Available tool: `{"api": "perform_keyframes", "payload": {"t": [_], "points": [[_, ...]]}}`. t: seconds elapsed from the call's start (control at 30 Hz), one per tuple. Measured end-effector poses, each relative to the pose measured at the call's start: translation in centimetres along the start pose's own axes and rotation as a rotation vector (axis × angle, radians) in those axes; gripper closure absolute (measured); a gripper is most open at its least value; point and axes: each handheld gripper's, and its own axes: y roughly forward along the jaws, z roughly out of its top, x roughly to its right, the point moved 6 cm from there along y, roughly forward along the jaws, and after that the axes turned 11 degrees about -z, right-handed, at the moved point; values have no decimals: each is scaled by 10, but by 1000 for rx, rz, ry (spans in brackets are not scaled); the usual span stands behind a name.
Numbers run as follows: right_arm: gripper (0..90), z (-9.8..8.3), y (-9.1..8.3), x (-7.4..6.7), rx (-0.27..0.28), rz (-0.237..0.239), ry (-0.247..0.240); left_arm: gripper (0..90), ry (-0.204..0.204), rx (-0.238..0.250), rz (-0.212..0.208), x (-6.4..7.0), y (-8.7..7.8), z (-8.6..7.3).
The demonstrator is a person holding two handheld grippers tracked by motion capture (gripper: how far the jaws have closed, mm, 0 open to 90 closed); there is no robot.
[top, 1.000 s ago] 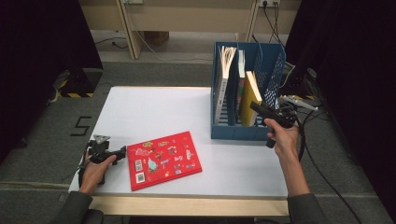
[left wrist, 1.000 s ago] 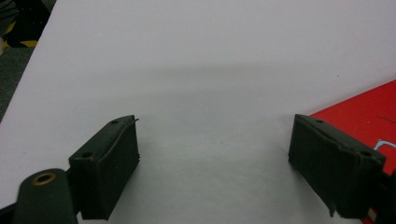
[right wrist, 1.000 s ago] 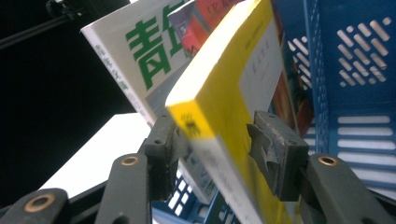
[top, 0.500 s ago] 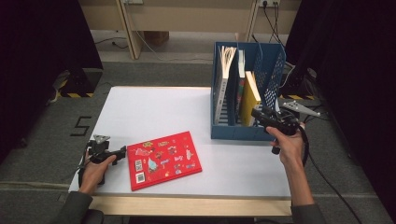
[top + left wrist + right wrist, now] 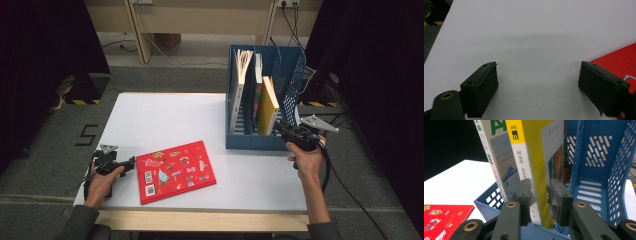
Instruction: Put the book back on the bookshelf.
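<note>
The right tool has just closed on the yellow book, upright in the blue file rack, likely to draw it out; the left tool rests apart on the table, the red book just beside its right jaw.

My hand-held grippers: two, left, right
Books in my blue rack: four
Red book on the surface: one
</note>
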Motion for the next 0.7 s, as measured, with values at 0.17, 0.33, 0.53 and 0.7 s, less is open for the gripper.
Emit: {"api": "perform_keyframes", "payload": {"t": [0.17, 0.33, 0.53, 0.7], "points": [[684, -6, 7, -8, -35, 29, -6, 148, -1, 0, 0, 0, 0, 0], [686, -10, 15, -11, -57, -8, -46, 148, 0, 1, -1, 0, 0, 0], [703, -12, 27, -13, -71, -13, -54, 148, 1, 1, 0, 0, 0, 0], [709, -9, 33, -18, -62, -18, -75, 149, 3, -1, 0, 0, 0, 0]]}}
